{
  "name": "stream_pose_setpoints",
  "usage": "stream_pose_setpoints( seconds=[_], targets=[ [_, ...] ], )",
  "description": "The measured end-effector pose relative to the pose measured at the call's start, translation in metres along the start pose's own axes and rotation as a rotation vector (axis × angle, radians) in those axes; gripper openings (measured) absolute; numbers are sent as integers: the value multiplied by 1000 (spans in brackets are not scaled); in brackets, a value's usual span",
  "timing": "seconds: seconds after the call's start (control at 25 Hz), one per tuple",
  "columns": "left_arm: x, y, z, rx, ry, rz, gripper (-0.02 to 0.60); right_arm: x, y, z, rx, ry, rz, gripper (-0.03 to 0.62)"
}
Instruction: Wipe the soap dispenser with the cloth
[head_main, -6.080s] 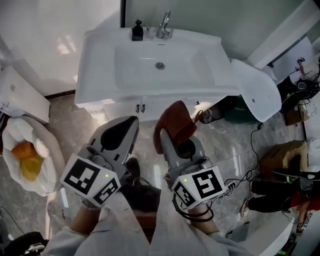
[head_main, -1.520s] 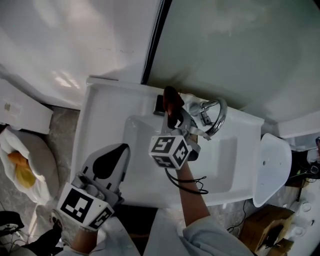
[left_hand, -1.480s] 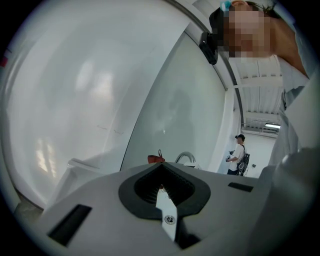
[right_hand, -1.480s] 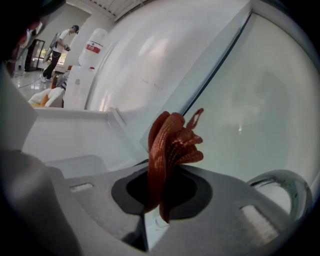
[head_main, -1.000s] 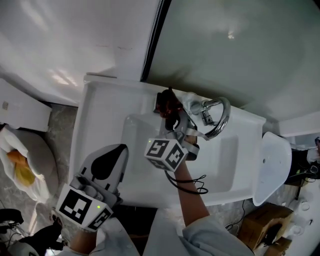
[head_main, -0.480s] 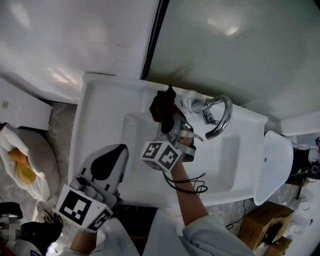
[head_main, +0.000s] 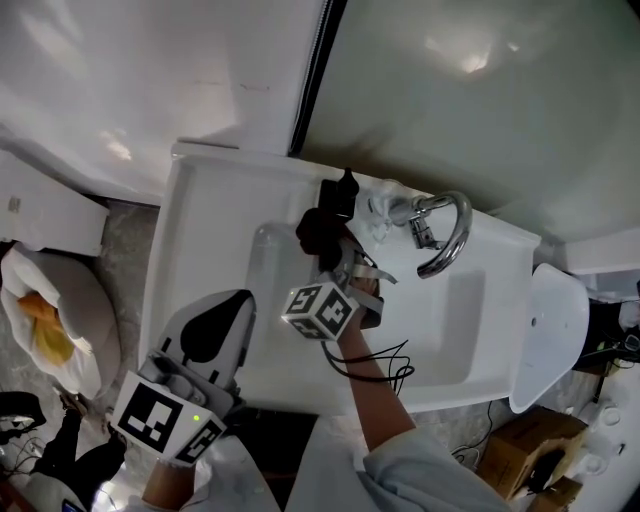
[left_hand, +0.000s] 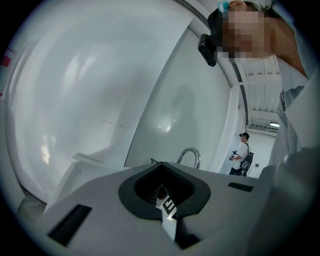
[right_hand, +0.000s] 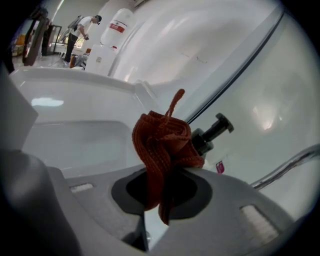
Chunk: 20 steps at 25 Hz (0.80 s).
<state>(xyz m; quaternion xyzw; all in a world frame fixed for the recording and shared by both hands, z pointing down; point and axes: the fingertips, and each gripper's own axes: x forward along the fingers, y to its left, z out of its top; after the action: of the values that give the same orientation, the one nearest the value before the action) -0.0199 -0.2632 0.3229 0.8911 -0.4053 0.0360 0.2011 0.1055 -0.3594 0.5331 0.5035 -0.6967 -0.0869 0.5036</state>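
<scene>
The right gripper (right_hand: 161, 199) is closed on a reddish-brown cloth (right_hand: 162, 144), which stands up bunched from between its jaws. The cloth is just in front of the black soap dispenser (right_hand: 212, 133); if they really touch, I cannot tell. In the head view the soap dispenser (head_main: 345, 190) stands on the back rim of the white sink (head_main: 200, 240), left of the chrome faucet (head_main: 446, 232), and the cloth (head_main: 318, 229) is over the basin just beside it. The left gripper (left_hand: 165, 201) has its jaws together with nothing between them, and it hangs at the front edge of the sink, well apart from the dispenser
</scene>
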Motion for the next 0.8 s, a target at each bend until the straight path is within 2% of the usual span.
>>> stream_pose_setpoints(
  seconds=[0.24,0.4,0.68,0.8],
  targets=[
    [-5,2,3,-12,-13,3,5,-10,18,-16,150,20,110,55],
    [-4,1,8,-16,-25,-8,5,-34,11,0,270,-68,151,55],
    [-2,-7,12,-9,-31,-39,5,-71,-34,57,451,-251,141,55],
    [-3,-8,11,-3,-24,-43,5,-69,-52,75,577,-297,144,55]
  ],
)
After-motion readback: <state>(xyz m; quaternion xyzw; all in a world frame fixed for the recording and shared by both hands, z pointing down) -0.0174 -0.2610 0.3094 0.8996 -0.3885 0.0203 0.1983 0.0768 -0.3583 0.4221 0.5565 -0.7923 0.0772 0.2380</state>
